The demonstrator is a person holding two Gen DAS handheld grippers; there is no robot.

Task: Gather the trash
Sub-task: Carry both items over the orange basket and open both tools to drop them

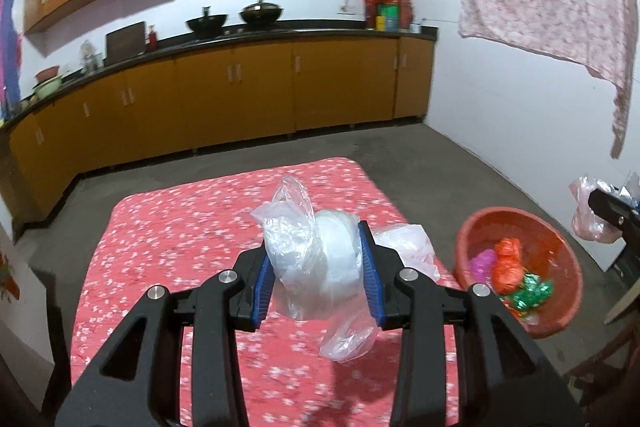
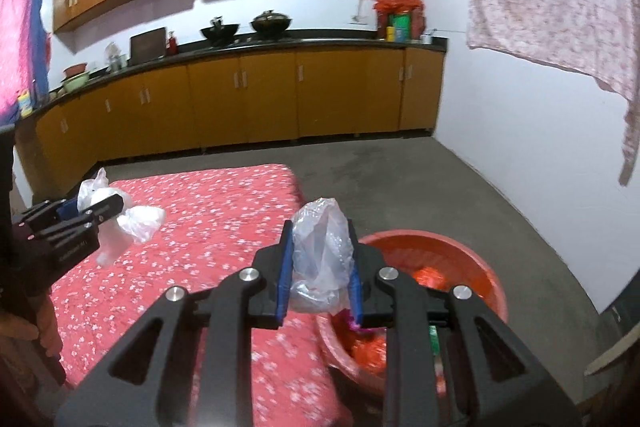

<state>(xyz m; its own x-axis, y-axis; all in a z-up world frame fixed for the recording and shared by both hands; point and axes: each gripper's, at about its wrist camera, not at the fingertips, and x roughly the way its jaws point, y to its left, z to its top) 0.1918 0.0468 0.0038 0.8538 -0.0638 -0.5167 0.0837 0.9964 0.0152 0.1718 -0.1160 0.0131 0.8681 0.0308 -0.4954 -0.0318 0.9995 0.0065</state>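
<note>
The left gripper (image 1: 318, 267) pinches a clear plastic bag (image 1: 316, 259) above the red floral cloth (image 1: 180, 227), while the right gripper (image 2: 320, 267) pinches another crumpled bag (image 2: 322, 251) over the near rim of the red basin (image 2: 472, 263).

Wrist views angled down, sharing red cloth (image 1: 180, 227)

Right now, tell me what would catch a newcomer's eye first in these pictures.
Each gripper is clamped on a crumpled clear plastic bag: the left gripper holds one bag above the red flowered tablecloth, and the right gripper holds another bag near the red basin. The basin, beside the table, already holds bright orange, pink and green wrappers.
</note>
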